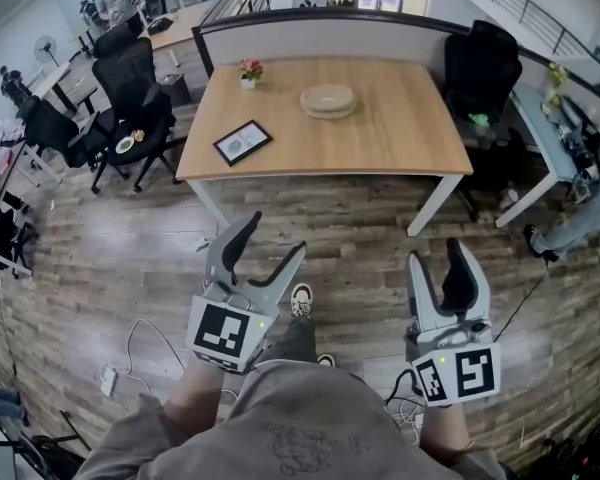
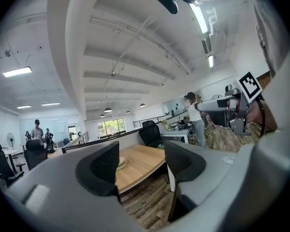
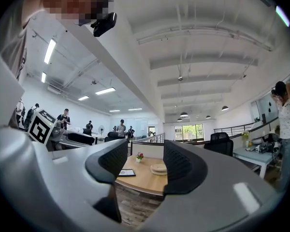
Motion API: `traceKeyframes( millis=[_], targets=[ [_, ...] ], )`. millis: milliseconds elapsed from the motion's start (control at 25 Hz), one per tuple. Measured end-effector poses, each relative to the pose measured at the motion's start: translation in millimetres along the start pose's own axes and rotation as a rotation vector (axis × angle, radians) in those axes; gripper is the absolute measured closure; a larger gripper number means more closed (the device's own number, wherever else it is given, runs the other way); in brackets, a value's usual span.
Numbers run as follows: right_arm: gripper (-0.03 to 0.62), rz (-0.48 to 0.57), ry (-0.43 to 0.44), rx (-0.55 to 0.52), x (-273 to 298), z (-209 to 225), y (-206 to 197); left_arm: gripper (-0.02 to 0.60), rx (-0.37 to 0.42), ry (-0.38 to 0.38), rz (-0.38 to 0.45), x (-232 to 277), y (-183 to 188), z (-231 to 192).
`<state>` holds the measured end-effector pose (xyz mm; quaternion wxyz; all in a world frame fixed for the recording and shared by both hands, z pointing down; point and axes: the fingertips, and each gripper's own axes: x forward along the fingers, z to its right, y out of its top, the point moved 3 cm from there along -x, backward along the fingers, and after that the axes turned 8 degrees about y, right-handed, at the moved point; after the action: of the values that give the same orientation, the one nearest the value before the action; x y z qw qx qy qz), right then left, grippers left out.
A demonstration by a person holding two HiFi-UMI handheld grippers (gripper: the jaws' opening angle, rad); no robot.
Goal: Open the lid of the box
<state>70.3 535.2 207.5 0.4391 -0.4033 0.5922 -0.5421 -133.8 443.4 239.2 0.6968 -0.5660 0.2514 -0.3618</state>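
Observation:
A round, flat, pale wooden box (image 1: 328,100) with its lid on rests on the far half of a wooden table (image 1: 405,133). It shows small between the jaws in the left gripper view (image 2: 121,162) and in the right gripper view (image 3: 159,168). Both grippers are held level in front of the person, over the floor and well short of the table. My left gripper (image 1: 273,240) (image 2: 141,161) is open and holds nothing. My right gripper (image 1: 438,256) (image 3: 146,161) is also open and holds nothing.
On the table a black framed picture (image 1: 242,142) lies near the front left and a small flower pot (image 1: 250,72) stands at the back left. Black office chairs (image 1: 130,88) stand left of the table, another (image 1: 485,63) to its right. Cables (image 1: 140,348) lie on the wooden floor.

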Motion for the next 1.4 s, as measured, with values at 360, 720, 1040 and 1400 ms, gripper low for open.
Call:
traceKeyframes(
  millis=[360,720,1040,1400],
  targets=[
    [0.379,-0.057,0.018,0.005,75.7,32.7,-28.0,0.288,-0.016,-0.005,-0.029,69.5,-21.9,-41.0],
    [0.379,-0.094,0.025,0.02,202.7,73.0,-33.7,0.288,0.006,-0.027,-0.04,178.6,-32.3,-119.2],
    [0.379,-0.123,0.038,0.004,322.5,98.5,-43.4,0.288,-0.001,-0.046,-0.045,270.7,-45.4,-193.9],
    [0.379,-0.141,0.075,-0.002,406.0,112.9,-58.5,0.288,0.035,-0.048,-0.063,333.3,-63.4,-233.2]
  ],
)
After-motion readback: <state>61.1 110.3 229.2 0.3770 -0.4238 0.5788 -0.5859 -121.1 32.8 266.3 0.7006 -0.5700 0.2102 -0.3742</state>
